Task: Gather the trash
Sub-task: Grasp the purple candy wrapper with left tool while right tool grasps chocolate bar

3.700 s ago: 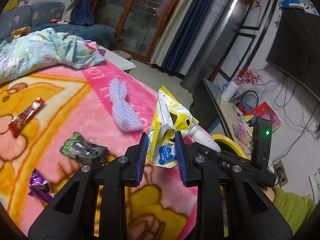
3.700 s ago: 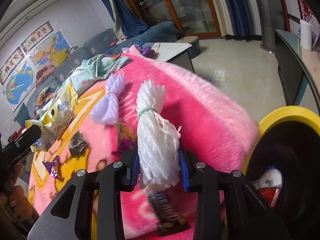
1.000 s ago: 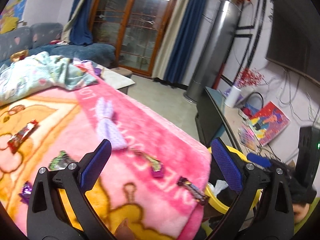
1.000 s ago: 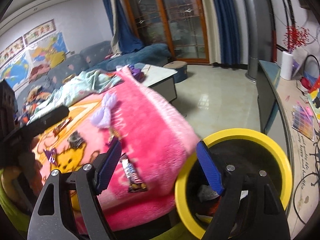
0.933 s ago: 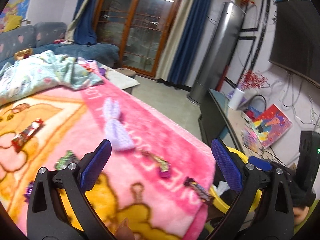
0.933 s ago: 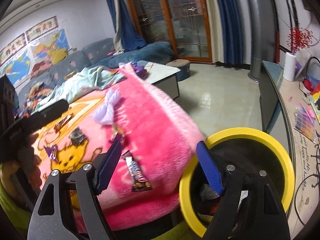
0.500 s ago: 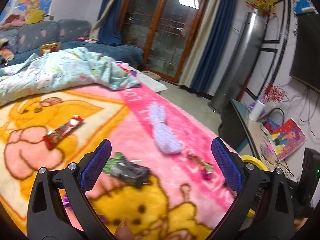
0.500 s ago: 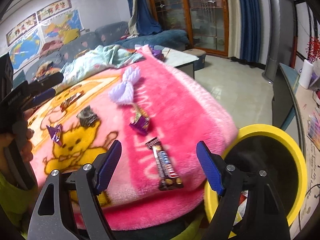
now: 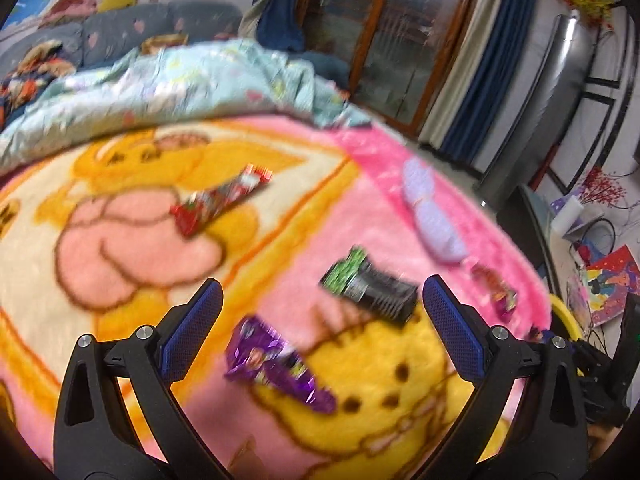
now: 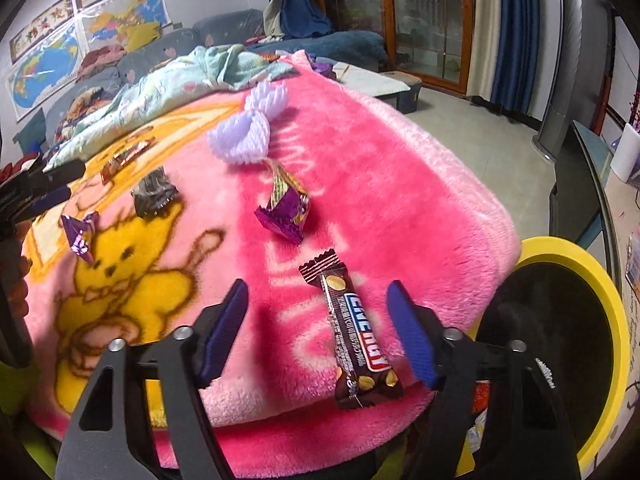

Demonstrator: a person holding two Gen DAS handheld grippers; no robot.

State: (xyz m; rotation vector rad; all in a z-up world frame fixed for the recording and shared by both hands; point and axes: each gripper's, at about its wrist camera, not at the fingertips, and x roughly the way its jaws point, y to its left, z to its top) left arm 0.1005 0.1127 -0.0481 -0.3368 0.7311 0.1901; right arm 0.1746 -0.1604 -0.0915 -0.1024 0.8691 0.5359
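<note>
Trash on the blanket [image 10: 400, 168], none yet binned that we can confirm; bar [image 10: 352, 332] at the blanket's edge nearest the bin [image 10: 604, 304], between our right gripper's [image 10: 320, 328] just-narrowed, empty jaws; purple wrapper [image 9: 276, 364] mid-blanket, under our released left gripper [image 9: 320, 336]; four more pieces remain.

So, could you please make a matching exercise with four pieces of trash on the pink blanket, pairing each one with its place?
Things:
1. brown chocolate bar
2. lilac foam net
3. red wrapper
4. black-and-green wrapper

Places:
A. nearest the crumpled light-blue sheet
B. between the right gripper's open jaws
C. on the pale bear picture
D. just ahead of the left gripper's right jaw

Pairs: 1-B, 2-A, 3-C, 4-D
</note>
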